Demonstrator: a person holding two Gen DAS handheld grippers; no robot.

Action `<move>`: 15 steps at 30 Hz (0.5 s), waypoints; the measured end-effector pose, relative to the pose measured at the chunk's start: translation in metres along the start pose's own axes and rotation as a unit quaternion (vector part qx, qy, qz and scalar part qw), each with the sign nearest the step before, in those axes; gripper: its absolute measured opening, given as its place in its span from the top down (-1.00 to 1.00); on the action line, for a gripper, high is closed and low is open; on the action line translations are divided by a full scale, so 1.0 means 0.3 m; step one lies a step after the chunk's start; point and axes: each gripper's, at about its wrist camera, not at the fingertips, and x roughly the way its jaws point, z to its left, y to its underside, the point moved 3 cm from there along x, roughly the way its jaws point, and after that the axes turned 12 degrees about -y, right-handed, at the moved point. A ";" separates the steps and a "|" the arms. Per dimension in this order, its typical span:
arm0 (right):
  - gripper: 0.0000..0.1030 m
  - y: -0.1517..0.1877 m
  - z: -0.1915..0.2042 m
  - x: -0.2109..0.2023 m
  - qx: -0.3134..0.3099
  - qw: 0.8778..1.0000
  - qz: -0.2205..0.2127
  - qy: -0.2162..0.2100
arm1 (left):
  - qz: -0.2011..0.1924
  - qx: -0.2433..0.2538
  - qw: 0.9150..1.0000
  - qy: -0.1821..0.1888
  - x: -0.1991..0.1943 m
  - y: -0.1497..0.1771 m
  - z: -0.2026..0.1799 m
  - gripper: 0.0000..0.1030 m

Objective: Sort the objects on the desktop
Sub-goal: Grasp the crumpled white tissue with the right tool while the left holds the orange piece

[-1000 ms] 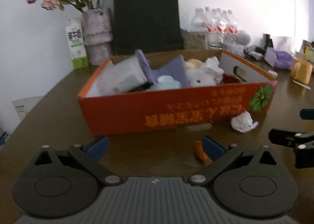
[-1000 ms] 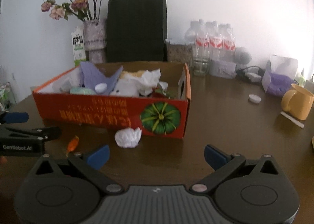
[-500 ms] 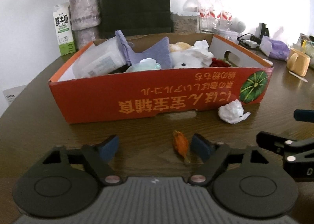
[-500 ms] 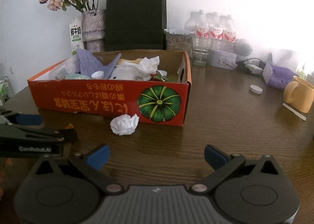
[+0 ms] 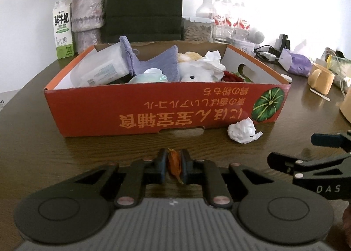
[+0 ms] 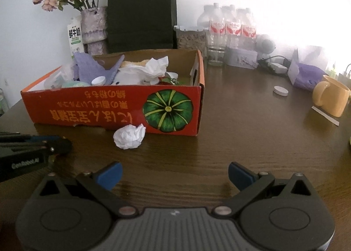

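Observation:
My left gripper (image 5: pixel 174 161) is shut on a small orange dried peel (image 5: pixel 174 164) low over the wooden table, just in front of the red cardboard box (image 5: pixel 153 110). The box holds a plastic packet, purple cloth, a white plush toy and tissues. A crumpled white tissue ball (image 5: pixel 243 130) lies on the table against the box's front right corner; it also shows in the right wrist view (image 6: pixel 129 135). My right gripper (image 6: pixel 174 174) is open and empty over the table, to the right of the left gripper (image 6: pixel 33 147).
The red box (image 6: pixel 114 108) fills the table's middle. Behind it stand a flower vase (image 5: pixel 87 18), a milk carton (image 5: pixel 62 31), a black paper bag (image 6: pixel 141 11) and water bottles (image 6: pixel 230 29). A yellow mug (image 6: pixel 331 97), a white cap (image 6: pixel 280 91) and a purple pack (image 6: pixel 307 73) sit right.
My left gripper has moved over the orange peel and shut on it. The right gripper has stayed open and shifted slightly closer to the table.

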 end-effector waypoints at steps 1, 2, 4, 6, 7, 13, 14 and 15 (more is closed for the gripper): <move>-1.00 0.001 0.001 0.001 0.000 1.000 0.000 -0.001 | 0.001 -0.001 1.000 0.000 0.001 -0.002 0.003 0.73; -1.00 0.000 0.004 0.000 -0.001 1.000 -0.002 -0.002 | 0.000 -0.002 1.000 0.000 0.002 -0.004 0.008 0.73; -1.00 -0.004 0.013 -0.001 -0.006 1.000 -0.008 -0.001 | -0.003 -0.008 1.000 -0.001 -0.001 -0.011 0.021 0.73; -1.00 -0.008 0.028 0.001 -0.014 1.000 -0.011 -0.001 | -0.009 -0.013 1.000 -0.001 -0.006 -0.019 0.038 0.73; -1.00 -0.010 0.035 0.005 -0.015 1.000 -0.010 -0.003 | -0.011 -0.016 1.000 -0.002 -0.008 -0.024 0.047 0.73; -1.00 -0.039 0.076 0.037 -0.018 1.000 -0.006 -0.013 | -0.022 -0.031 0.999 -0.007 0.000 -0.051 0.111 0.73; -1.00 -0.045 0.081 0.042 -0.018 1.000 -0.006 -0.014 | -0.022 -0.034 0.999 -0.008 0.004 -0.053 0.122 0.73; -1.00 -0.049 0.084 0.047 -0.019 1.000 -0.006 -0.013 | -0.022 -0.037 0.999 -0.008 0.008 -0.054 0.134 0.73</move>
